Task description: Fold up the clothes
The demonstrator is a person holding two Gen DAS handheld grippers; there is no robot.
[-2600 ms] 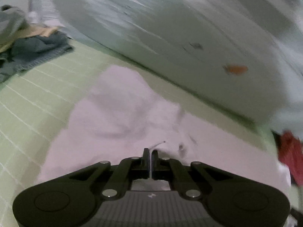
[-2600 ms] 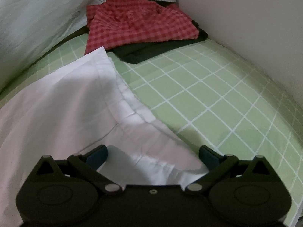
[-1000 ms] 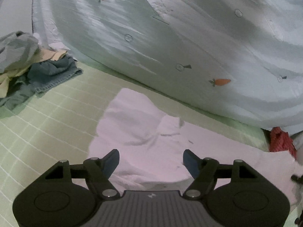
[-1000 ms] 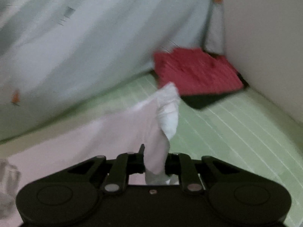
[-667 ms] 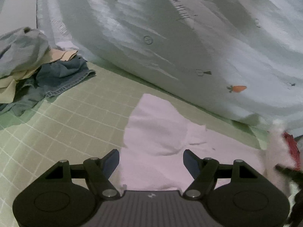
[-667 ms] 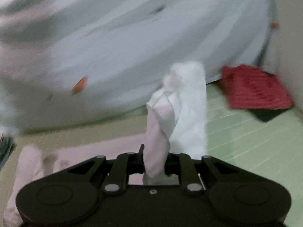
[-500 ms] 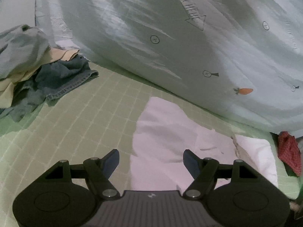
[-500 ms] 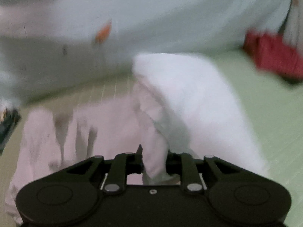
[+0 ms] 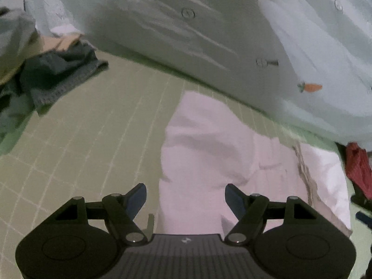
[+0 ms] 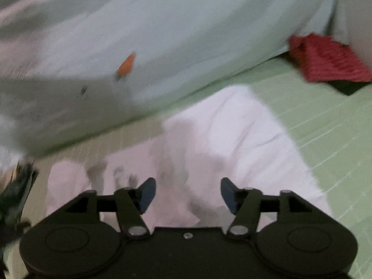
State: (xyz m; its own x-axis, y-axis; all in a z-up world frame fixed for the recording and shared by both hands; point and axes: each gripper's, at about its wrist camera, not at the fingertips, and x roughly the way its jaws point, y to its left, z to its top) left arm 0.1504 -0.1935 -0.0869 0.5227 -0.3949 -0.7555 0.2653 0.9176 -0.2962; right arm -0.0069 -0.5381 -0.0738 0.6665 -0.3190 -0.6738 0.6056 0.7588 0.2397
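A white garment (image 9: 223,148) lies partly folded on the green checked bed sheet (image 9: 97,139), its right part doubled over onto the rest. My left gripper (image 9: 185,197) is open and empty just above its near edge. In the right wrist view the same white garment (image 10: 232,139) lies below my right gripper (image 10: 186,194), which is open and empty over its near part. The right view is blurred.
A pale blue quilt with carrot prints (image 9: 209,34) lies along the far side. A heap of unfolded grey, denim and beige clothes (image 9: 46,69) sits at the left. A folded red checked garment (image 10: 325,58) lies on a dark one at the far right, near the wall.
My right gripper carried the garment's right end up and over to the left, then opened and let it go. The left gripper, shut on the cloth 2.6 s ago, has opened and drawn back.
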